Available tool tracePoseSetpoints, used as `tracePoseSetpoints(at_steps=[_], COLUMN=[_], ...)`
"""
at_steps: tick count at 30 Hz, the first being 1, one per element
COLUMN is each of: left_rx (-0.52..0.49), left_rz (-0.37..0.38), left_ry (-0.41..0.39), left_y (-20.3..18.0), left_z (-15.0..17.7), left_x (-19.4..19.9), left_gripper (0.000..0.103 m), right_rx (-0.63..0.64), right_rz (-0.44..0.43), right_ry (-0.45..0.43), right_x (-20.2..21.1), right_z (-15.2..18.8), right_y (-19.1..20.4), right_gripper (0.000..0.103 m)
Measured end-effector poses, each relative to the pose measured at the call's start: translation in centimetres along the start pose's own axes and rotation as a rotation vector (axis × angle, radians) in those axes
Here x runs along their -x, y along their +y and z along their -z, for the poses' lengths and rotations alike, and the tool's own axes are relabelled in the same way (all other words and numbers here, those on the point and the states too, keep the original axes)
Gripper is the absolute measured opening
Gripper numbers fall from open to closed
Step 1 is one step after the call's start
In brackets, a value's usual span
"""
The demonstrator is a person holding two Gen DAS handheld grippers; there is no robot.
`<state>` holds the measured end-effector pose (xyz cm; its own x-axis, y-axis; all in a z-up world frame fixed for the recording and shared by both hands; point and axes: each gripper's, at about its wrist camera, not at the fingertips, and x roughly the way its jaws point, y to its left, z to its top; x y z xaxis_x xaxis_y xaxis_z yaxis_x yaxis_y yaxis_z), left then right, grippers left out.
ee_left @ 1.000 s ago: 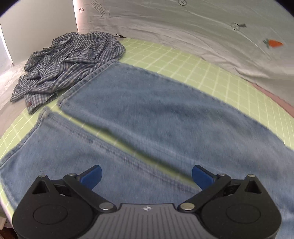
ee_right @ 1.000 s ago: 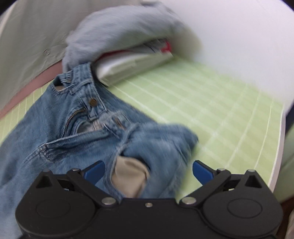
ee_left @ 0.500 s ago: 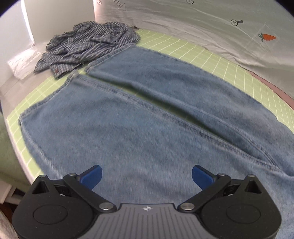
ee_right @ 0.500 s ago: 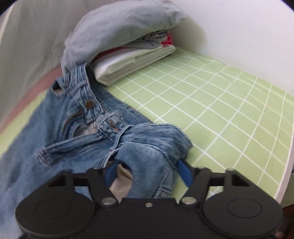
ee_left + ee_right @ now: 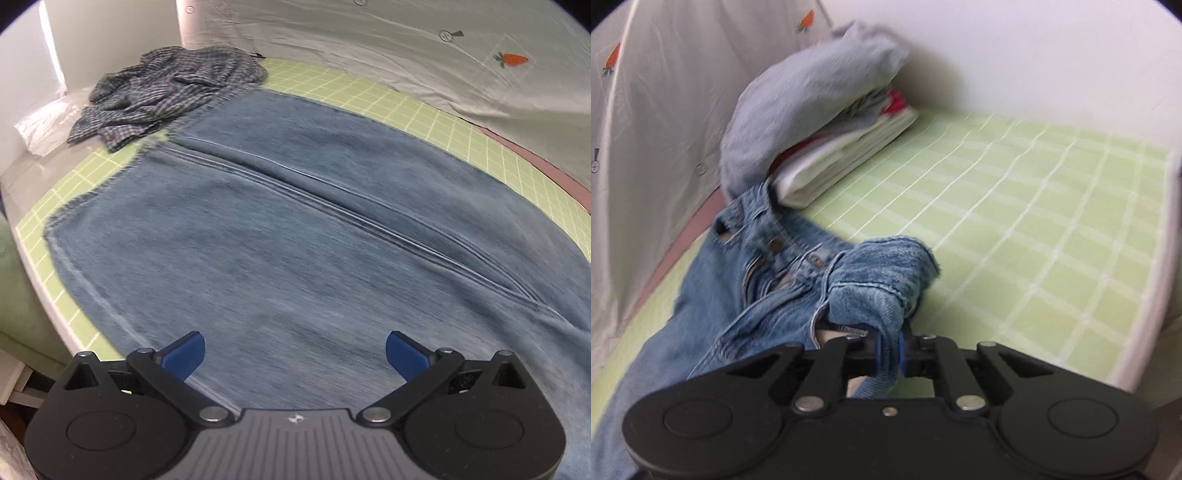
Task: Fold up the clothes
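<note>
Green mat [image 5: 424,114] with its white grid covers the tabletop, running out bare and wide toward the white wall [image 5: 1052,55] on the right wrist view. Behind it hangs a pale grey sheet [image 5: 369,44], creased, printed with little orange carrots [image 5: 511,59]. Off the mat's far left corner, a crinkled clear plastic bag [image 5: 44,125] lies in bright light.

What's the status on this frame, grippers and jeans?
Right gripper shut on jeans waistband. Left gripper open above the jeans' legs, empty. Plaid shirt crumpled at leg hems; folded stack beside waistband.
</note>
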<state>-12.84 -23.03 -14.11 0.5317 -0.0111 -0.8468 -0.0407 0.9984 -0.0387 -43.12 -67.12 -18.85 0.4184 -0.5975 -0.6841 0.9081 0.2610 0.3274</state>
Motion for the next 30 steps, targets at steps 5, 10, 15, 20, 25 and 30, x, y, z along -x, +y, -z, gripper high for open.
tracePoseSetpoints(at_steps=[5,10,15,20,25,30], left_rx=[0.076,0.151,0.177,0.185,0.196,0.169], left_rz=[-0.05,-0.084,-0.108,-0.119,-0.111,-0.091], left_ry=[0.017,0.022,0.007,0.003,0.012,0.01], left_y=[3.2,6.9,9.4,11.8,14.1,15.8], left_z=[0.7,0.5,-0.5,-2.1,-4.3,-7.1], left_x=[0.2,0.4,0.3,-0.4,-2.1,-3.8], left_gripper=[0.103,0.103,0.103,0.103,0.103,0.103], right_rx=[0.029,-0.031,-0.015,0.067,0.19,0.199], right_rz=[0.089,0.105,0.139,0.132,0.175,0.182], right_ry=[0.031,0.081,0.05,-0.024,-0.08,-0.081], right_x=[0.0,-0.4,0.3,1.8,3.3,3.9], right_z=[0.5,1.1,2.2,3.0,4.4,6.6], right_y=[-1.2,-1.0,0.1,2.2,5.8,9.0], right_gripper=[0.01,0.055,0.08,0.103,0.103,0.103])
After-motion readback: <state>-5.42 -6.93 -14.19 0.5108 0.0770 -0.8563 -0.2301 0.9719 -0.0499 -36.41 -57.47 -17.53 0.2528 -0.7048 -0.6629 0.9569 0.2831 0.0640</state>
